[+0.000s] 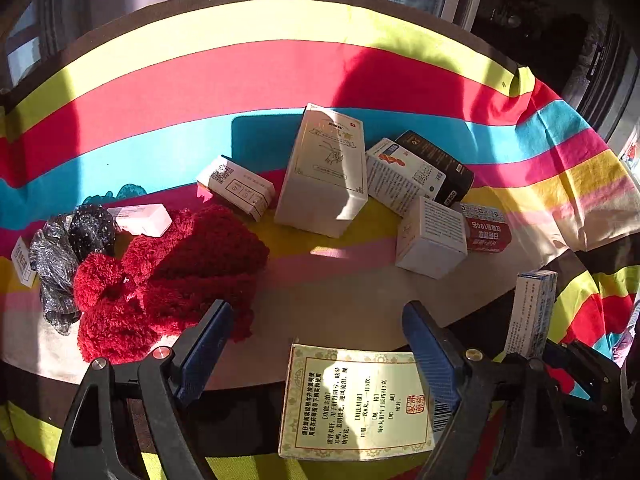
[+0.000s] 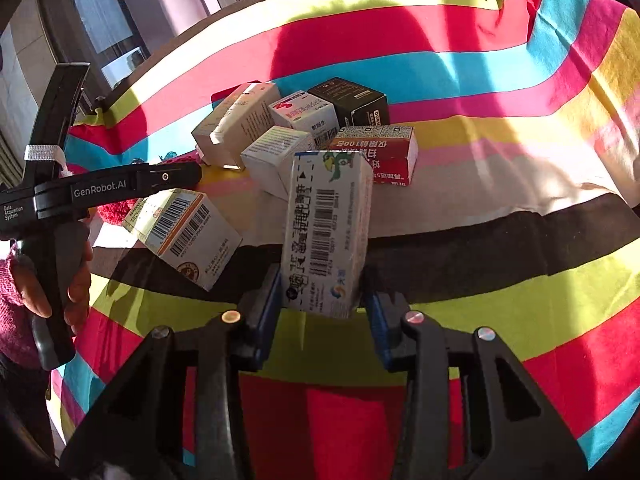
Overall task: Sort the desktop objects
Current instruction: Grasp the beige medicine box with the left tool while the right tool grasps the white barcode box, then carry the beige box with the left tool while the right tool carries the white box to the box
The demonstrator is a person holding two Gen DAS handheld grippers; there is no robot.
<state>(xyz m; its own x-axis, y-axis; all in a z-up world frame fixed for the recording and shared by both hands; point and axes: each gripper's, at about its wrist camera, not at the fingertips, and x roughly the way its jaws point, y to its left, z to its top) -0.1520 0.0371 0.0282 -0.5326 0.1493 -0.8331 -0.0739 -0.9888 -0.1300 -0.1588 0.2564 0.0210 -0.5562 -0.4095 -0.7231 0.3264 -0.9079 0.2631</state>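
notably, the right gripper (image 2: 322, 308) pinches only the bottom end of the upright white box (image 2: 326, 232) above the striped cloth (image 2: 500, 184), so it may pivot loose, while the left gripper (image 1: 316, 344) gapes empty over the cream box (image 1: 356, 404).

Left tongs (image 1: 318, 328) gaping over cream box (image 1: 352, 404) (red fuzzy cloth (image 1: 168, 276) beside).
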